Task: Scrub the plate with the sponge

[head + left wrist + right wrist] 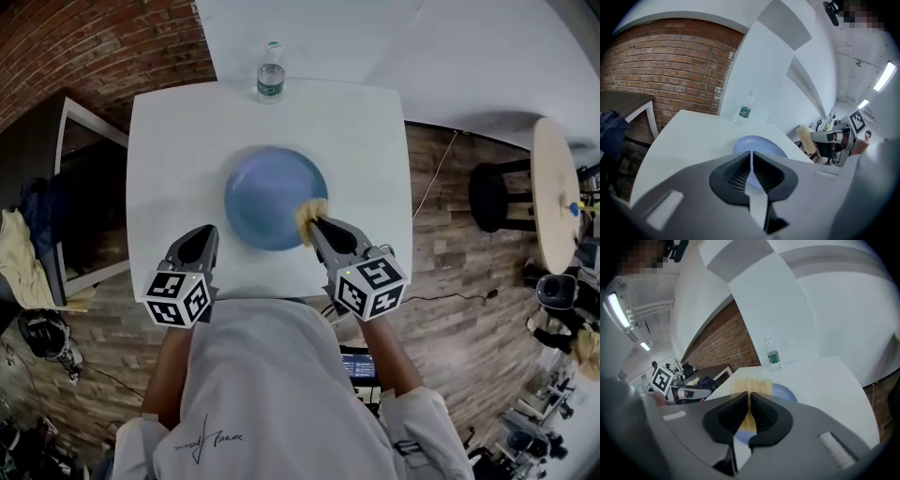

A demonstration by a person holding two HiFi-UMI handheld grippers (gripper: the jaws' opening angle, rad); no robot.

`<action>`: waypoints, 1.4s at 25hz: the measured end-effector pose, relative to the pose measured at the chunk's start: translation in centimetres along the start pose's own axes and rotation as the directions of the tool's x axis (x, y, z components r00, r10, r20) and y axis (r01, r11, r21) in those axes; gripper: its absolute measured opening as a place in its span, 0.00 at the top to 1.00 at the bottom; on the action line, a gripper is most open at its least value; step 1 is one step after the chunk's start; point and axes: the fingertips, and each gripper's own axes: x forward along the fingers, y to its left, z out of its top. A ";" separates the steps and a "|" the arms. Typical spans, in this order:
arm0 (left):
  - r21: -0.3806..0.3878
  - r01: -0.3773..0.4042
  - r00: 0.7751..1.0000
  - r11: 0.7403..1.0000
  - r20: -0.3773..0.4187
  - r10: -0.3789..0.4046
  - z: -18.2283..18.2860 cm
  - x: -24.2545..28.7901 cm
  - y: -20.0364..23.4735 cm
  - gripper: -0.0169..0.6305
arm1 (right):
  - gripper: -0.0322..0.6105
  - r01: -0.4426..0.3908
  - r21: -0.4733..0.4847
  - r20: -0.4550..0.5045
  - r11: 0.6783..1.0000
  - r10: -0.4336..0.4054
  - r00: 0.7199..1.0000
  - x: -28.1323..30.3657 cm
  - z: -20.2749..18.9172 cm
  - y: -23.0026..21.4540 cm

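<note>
**Sponge at the plate's right rim**

Our right gripper is clenched on the yellow sponge, which sits at the right rim of the blue plate in mid-table. Our left gripper is over the white table near its front edge, just beside the plate, with its jaws together on nothing. A water bottle stands at the far edge.

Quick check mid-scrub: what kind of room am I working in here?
Likely a lab or workshop, not a kitchen: white table by a brick wall, a stool and equipment on the wood floor.
</note>
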 end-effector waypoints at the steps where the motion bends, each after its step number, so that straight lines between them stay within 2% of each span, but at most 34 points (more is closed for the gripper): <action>1: -0.006 -0.005 1.000 1.000 -0.003 0.005 0.0 0.4 0.3 0.91 | 0.91 0.005 0.014 -0.008 1.000 -0.005 1.000 0.5 -0.1 -0.3; 4: -0.031 -0.013 1.000 0.999 -0.012 0.013 -0.1 1.5 1.2 0.89 | 0.91 0.009 0.063 -0.026 0.998 -0.007 1.000 2.0 0.1 -0.9; 10: -0.084 -0.020 0.998 0.996 -0.060 0.015 -1.4 3.6 2.6 0.87 | 0.91 0.052 0.054 -0.065 0.997 -0.048 0.997 4.6 -0.2 -2.5; 15: -0.072 -0.017 0.995 0.997 -0.095 0.010 -2.3 4.9 2.9 0.88 | 0.91 0.111 0.050 -0.112 0.993 -0.104 0.988 6.6 -1.8 -4.3; 23: -0.111 -0.017 0.988 0.994 -0.157 -0.001 -4.1 7.4 2.6 0.84 | 0.91 0.163 0.042 -0.160 0.986 -0.154 0.975 8.0 -3.1 -6.4; 35: -0.126 -0.038 0.980 0.991 -0.199 0.013 -4.6 9.4 3.4 0.82 | 0.92 0.246 0.036 -0.218 0.969 -0.232 0.948 10.8 -3.7 -9.2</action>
